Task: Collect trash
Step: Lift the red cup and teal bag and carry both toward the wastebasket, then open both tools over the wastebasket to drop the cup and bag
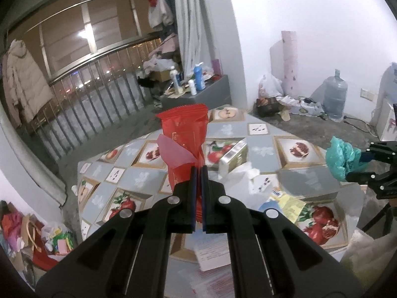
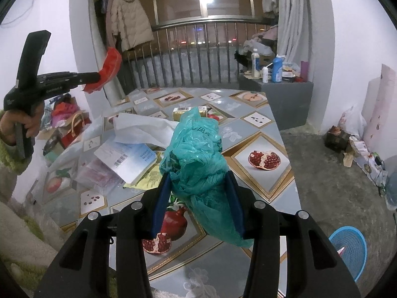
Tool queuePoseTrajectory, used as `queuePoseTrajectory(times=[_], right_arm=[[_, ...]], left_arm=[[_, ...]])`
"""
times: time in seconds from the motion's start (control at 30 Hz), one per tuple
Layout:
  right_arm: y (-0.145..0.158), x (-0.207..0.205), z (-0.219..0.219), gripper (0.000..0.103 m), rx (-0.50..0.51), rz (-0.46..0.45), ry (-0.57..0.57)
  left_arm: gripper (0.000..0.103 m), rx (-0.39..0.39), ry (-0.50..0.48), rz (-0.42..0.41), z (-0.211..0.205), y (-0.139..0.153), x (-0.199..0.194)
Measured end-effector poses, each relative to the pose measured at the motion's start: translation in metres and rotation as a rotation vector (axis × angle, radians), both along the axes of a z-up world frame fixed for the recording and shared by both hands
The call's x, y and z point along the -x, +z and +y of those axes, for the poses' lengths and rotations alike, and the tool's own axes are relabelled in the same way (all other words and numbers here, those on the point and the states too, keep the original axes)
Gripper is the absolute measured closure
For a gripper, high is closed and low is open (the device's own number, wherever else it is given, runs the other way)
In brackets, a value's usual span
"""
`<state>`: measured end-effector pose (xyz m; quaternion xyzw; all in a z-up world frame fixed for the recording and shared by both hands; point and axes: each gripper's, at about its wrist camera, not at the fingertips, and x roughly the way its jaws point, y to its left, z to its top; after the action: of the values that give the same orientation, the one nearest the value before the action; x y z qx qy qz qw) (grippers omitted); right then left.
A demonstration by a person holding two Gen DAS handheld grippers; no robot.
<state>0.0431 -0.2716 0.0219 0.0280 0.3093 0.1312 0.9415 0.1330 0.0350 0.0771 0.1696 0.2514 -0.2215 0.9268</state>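
My left gripper (image 1: 198,171) is shut on a red snack wrapper (image 1: 184,134) and holds it upright above the table (image 1: 263,154). It also shows in the right wrist view (image 2: 98,77) at the upper left, with the red wrapper (image 2: 110,68) in it. My right gripper (image 2: 198,176) is shut on a crumpled teal plastic bag (image 2: 198,159), held above the table (image 2: 250,126). In the left wrist view the right gripper (image 1: 357,166) is at the right edge with the teal bag (image 1: 341,156).
On the table lie a gold-and-white carton (image 1: 233,155), white tissue (image 2: 141,126), a booklet with a barcode (image 2: 126,159) and yellow paper (image 1: 290,204). A blue basket (image 2: 349,250) stands on the floor at right. A grey cabinet (image 2: 285,99) with bottles stands behind the table.
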Motion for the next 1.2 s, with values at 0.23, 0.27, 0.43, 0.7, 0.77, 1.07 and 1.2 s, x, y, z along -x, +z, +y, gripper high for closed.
queuePoseTrajectory(times=[0.23, 0.27, 0.43, 0.7, 0.77, 1.07, 1.2], right_arm=[[-0.001, 0.009, -0.015, 0.059, -0.046, -0.011, -0.042], [-0.002, 0.011, -0.017, 0.059, -0.052, -0.013, -0.051], [-0.006, 0.018, -0.022, 0.059, -0.082, -0.023, -0.088], [-0.020, 0.033, -0.071, 0.059, -0.148, -0.022, -0.241], [-0.023, 0.040, -0.095, 0.059, -0.185, -0.028, -0.315], [-0.049, 0.084, -0.218, 0.059, -0.319, -0.003, -0.722], [-0.071, 0.097, -0.267, 0.059, -0.375, 0.065, -0.886]], left_arm=[[0.102, 0.022, -0.089, -0.009, -0.037, 0.007, 0.012], [0.102, 0.027, -0.101, -0.009, -0.041, 0.008, 0.013], [0.102, 0.057, -0.179, 0.022, -0.075, 0.004, 0.019], [0.102, 0.044, -0.325, 0.085, -0.152, -0.003, 0.020], [0.102, 0.047, -0.362, 0.108, -0.173, -0.004, 0.019], [0.102, 0.026, -0.568, 0.248, -0.300, -0.020, 0.021], [0.102, -0.025, -0.658, 0.347, -0.374, -0.043, 0.023]])
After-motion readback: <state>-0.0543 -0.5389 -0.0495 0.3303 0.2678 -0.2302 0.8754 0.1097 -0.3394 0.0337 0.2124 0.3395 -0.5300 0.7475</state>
